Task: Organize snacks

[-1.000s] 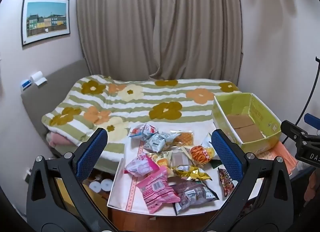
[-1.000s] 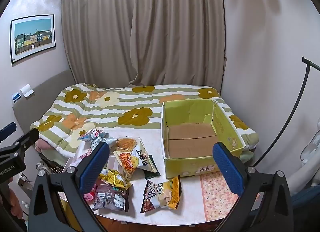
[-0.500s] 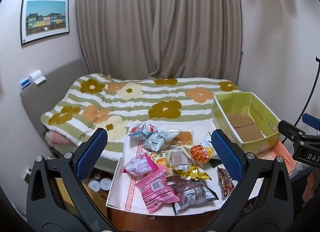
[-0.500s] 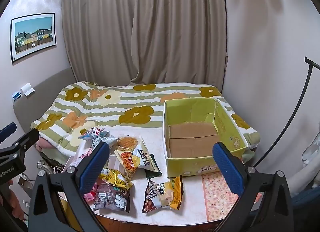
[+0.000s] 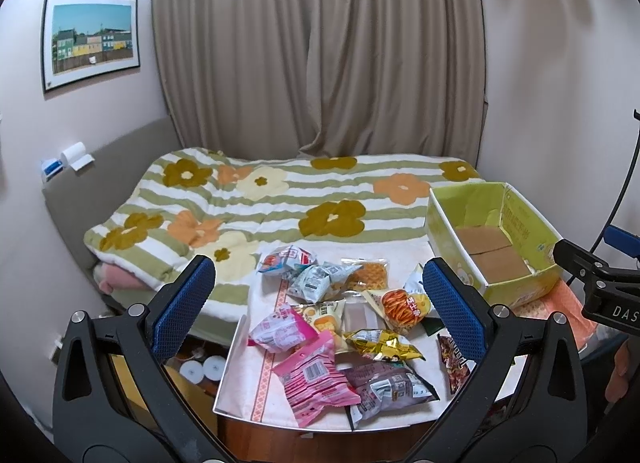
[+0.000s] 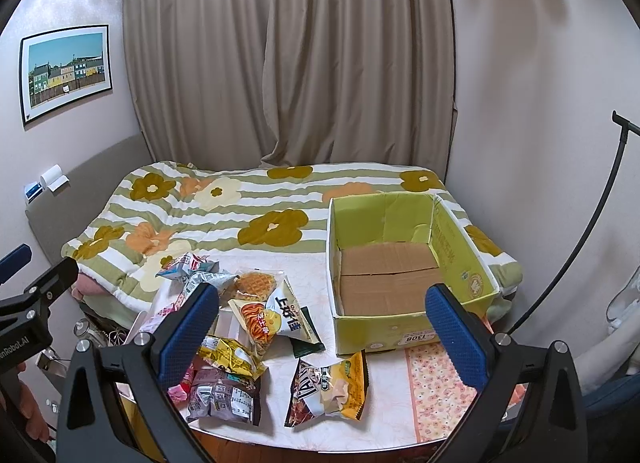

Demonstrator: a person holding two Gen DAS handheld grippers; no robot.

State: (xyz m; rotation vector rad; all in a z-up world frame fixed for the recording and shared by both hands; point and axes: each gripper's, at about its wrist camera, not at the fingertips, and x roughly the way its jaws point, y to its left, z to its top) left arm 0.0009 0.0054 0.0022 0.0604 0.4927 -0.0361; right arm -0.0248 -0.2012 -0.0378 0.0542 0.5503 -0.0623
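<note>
Several snack bags lie in a heap on the white table (image 5: 400, 259): a pink bag (image 5: 312, 381), a purple bag (image 5: 384, 387), a gold bag (image 5: 380, 345) and a waffle pack (image 5: 366, 273). A yellow and black bag (image 6: 328, 387) lies apart near the front edge. An open green cardboard box (image 6: 404, 259) stands empty at the table's right. My left gripper (image 5: 320, 303) is open and empty above the heap. My right gripper (image 6: 322, 325) is open and empty, held between the heap and the box.
A bed with a striped flower quilt (image 5: 280, 199) sits right behind the table. Curtains (image 5: 320, 47) hang at the back. A wall (image 6: 540, 103) and a black cable (image 6: 576, 243) are on the right. The floor beside the table's left holds white rolls (image 5: 202, 367).
Both views have shifted slightly; the grippers have drifted a little, still open. The snacks and the box have not moved.
</note>
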